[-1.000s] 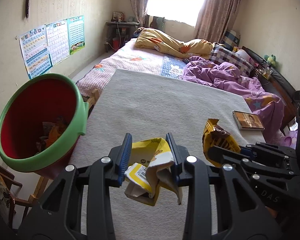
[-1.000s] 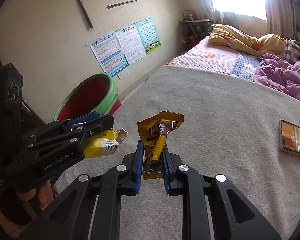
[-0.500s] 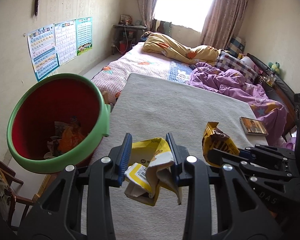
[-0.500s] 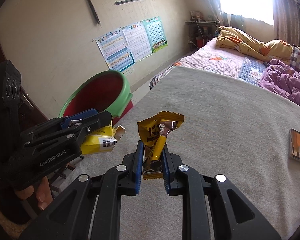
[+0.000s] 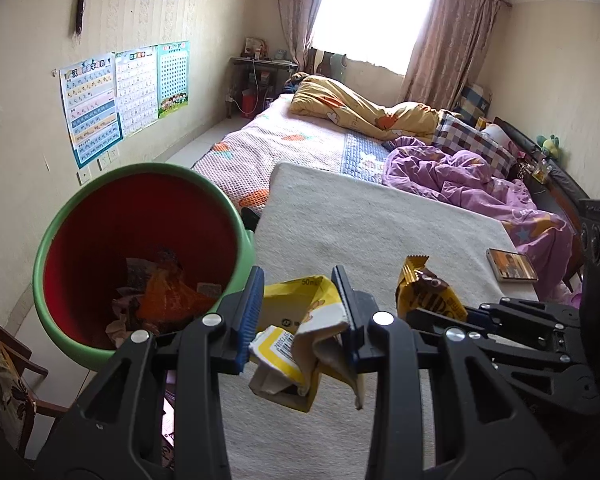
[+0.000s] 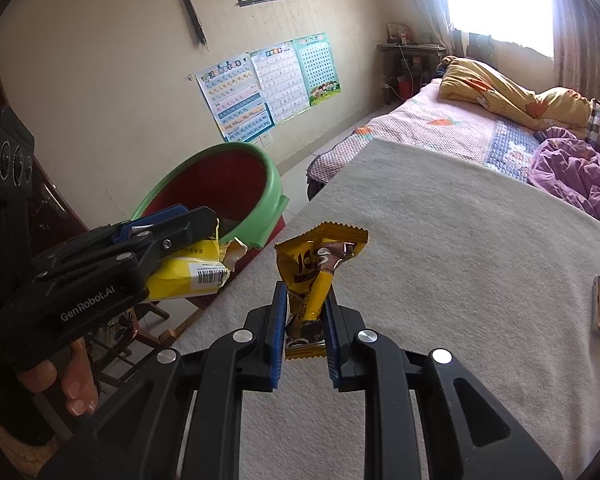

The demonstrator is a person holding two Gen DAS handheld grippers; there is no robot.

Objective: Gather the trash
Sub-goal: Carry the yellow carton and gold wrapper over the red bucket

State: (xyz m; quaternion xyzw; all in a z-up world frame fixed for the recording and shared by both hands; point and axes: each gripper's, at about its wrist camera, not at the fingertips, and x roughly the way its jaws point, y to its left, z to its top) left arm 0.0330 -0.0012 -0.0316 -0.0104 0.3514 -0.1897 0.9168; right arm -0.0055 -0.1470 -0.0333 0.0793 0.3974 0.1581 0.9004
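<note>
Our left tongs (image 5: pixel 300 316) grip a crumpled yellow carton (image 5: pixel 300 344). Our right tongs (image 6: pixel 305 332) pinch a yellow snack wrapper (image 6: pixel 316 268). The green-rimmed red bin (image 5: pixel 140 248) sits at left.

Black claws (image 6: pixel 303 332) with blue pads (image 6: pixel 279 336), silver screws, "GenRobot.AI" lettering.

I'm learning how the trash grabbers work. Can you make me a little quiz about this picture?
1. What does the left gripper hold?
2. True or false: the red bin with the green rim is empty.
3. Which lies on the beige blanket: A a phone, B a shoe, C a cup?

Key:
1. A crumpled yellow carton. The right gripper holds a gold snack wrapper.
2. False: trash already lies at its bottom.
3. A, the phone.
</note>
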